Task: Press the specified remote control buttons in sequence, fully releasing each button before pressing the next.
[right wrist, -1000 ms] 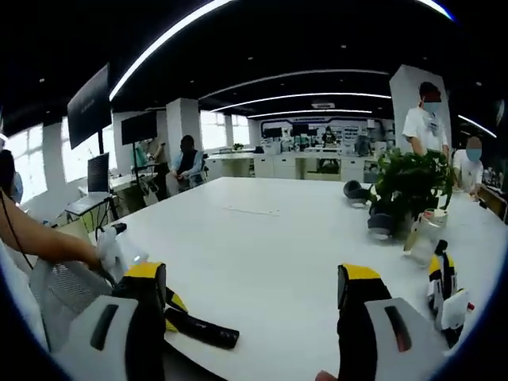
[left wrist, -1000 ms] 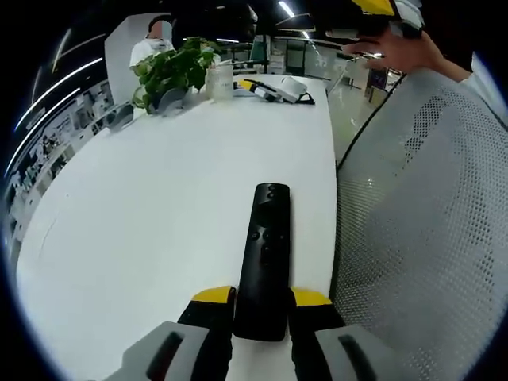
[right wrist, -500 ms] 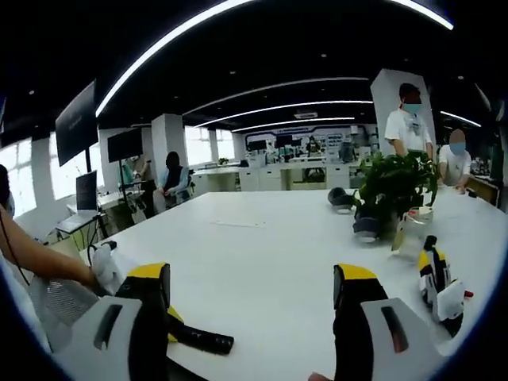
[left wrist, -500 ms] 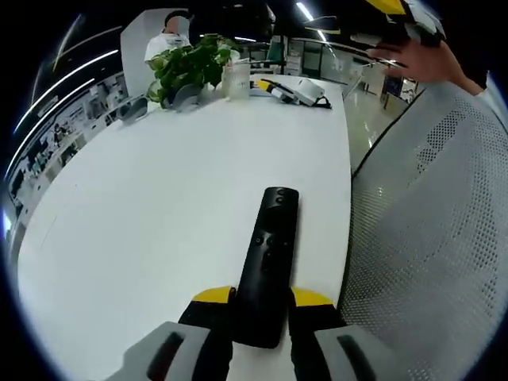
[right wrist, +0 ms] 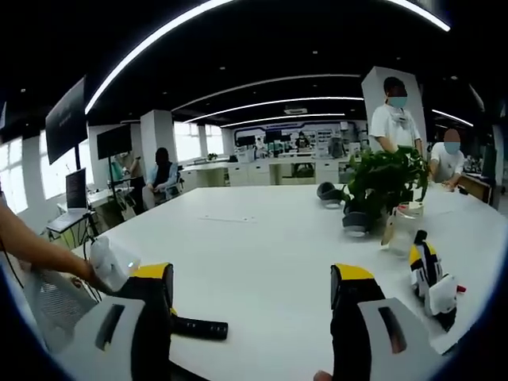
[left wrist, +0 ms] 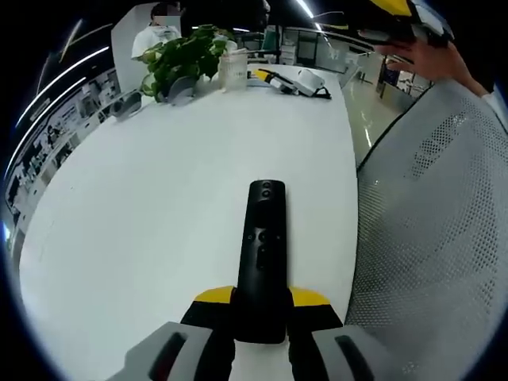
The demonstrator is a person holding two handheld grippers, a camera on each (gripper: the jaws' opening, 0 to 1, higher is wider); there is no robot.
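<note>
Left gripper: the left gripper [left wrist: 260, 305] is clamping the near end of the remote control [left wrist: 262, 258] between its two yellow-tipped jaws, one pressing on each side of the black body.
Remote control: it is lying flat on the white table [left wrist: 159, 182], pointing away from the gripper along the table's right-hand stretch, not far from the edge. Its buttons are facing up, with a round one at the far end and a cluster of small ones around the middle. In the right gripper view the far tip of the remote control [right wrist: 200, 328] is sticking out past the right gripper's left jaw.
Right gripper: the right gripper [right wrist: 250, 298] is hanging over the table with its jaws standing wide apart and nothing between them.
Mesh chair: a white mesh chair back [left wrist: 429, 230] is standing just beside the table's right edge in the left gripper view.
Hands: a bare hand [left wrist: 432, 55] is gripping the other gripper high at the right of the left gripper view; a forearm [right wrist: 36, 250] is reaching in from the left of the right gripper view.
Far end of table: a potted plant [right wrist: 381, 186] is sitting there, a clear cup [right wrist: 401, 226] just beside it, and a yellow-and-black device [right wrist: 429, 274] is lying nearer the right edge.
People: one person in a white shirt [right wrist: 393, 119] is standing behind the plant; another is sitting at a distant desk [right wrist: 163, 171].
</note>
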